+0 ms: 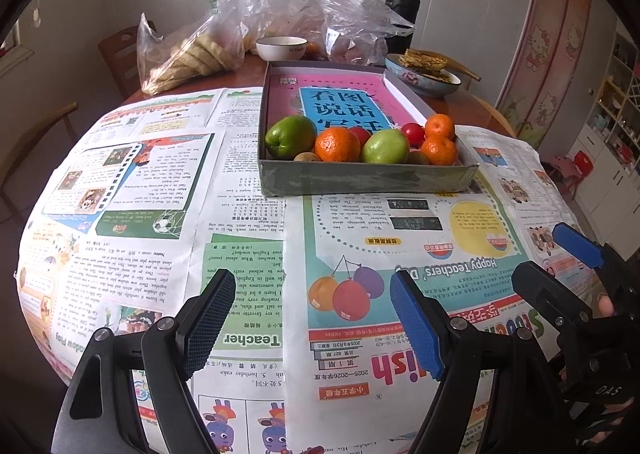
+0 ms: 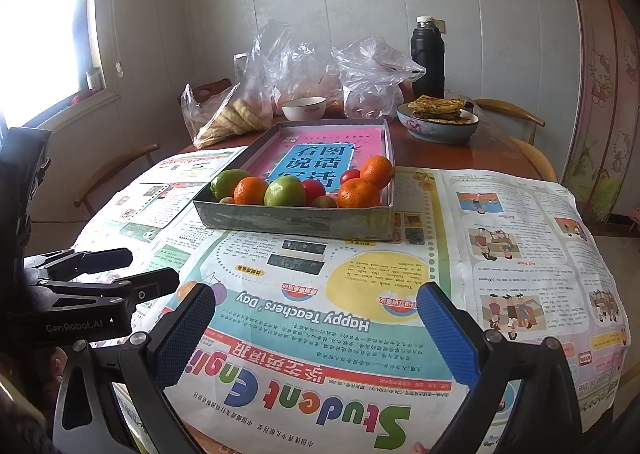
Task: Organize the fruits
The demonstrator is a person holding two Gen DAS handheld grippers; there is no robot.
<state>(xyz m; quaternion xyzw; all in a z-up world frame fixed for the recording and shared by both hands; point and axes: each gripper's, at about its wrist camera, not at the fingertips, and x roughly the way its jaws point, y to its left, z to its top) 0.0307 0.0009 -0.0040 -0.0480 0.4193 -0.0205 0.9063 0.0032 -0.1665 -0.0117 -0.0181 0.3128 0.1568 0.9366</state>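
A shallow grey cardboard box (image 1: 360,178) (image 2: 288,220) with a pink book cover as its floor sits on the newspaper-covered table. At its near end lie two green apples (image 1: 290,136) (image 2: 285,191), three oranges (image 1: 337,145) (image 2: 359,193), red tomatoes (image 1: 413,133) (image 2: 313,190) and small brown kiwis (image 1: 307,157) (image 2: 323,202). My left gripper (image 1: 316,328) is open and empty, well short of the box. My right gripper (image 2: 316,336) is open and empty over the newspaper; it also shows at the right of the left wrist view (image 1: 560,258).
At the table's far side stand plastic bags of food (image 1: 192,54) (image 2: 240,110), a white bowl (image 1: 281,47) (image 2: 303,108), a patterned bowl of flatbread (image 1: 424,72) (image 2: 438,122) and a black flask (image 1: 402,10) (image 2: 427,58). Wooden chairs (image 2: 516,122) surround the table.
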